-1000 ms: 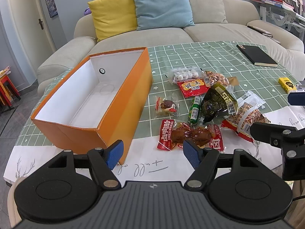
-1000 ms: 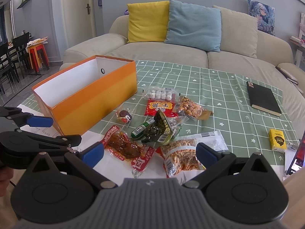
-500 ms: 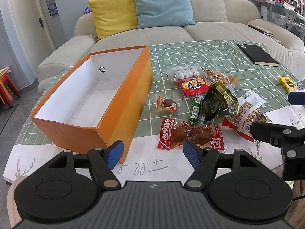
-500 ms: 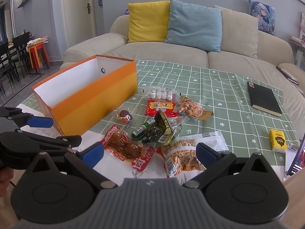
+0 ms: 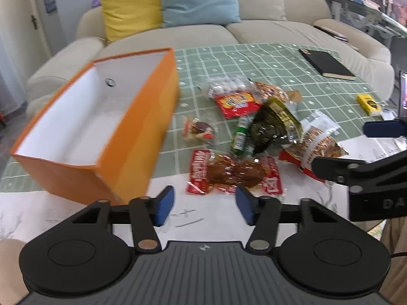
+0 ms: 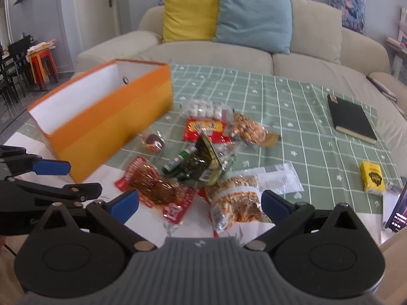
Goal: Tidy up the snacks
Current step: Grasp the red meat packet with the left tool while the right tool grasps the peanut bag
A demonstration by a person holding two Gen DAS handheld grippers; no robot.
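An open orange box (image 5: 142, 132) with a white inside stands empty at the left of the table. To its right lies a pile of snacks: a red meat packet (image 5: 234, 172), a peanut bag (image 5: 315, 147), a dark green packet (image 5: 269, 129), a green tube (image 5: 240, 134) and a red packet (image 5: 237, 103). My left gripper (image 5: 204, 207) hovers just short of the meat packet, its jaws closing with nothing between them. My right gripper (image 6: 199, 203) stands wide open above the peanut bag (image 6: 236, 203) and the meat packet (image 6: 155, 188), apart from both.
A black notebook (image 5: 326, 63) and a small yellow box (image 5: 368, 104) lie at the table's right. A phone (image 6: 399, 208) leans at the right edge. A beige sofa (image 6: 305, 61) with cushions stands behind the table. White paper covers the near table edge.
The left gripper's jaws have narrowed. Both views have shifted and blurred, with the snack pile now a little nearer to the right gripper.
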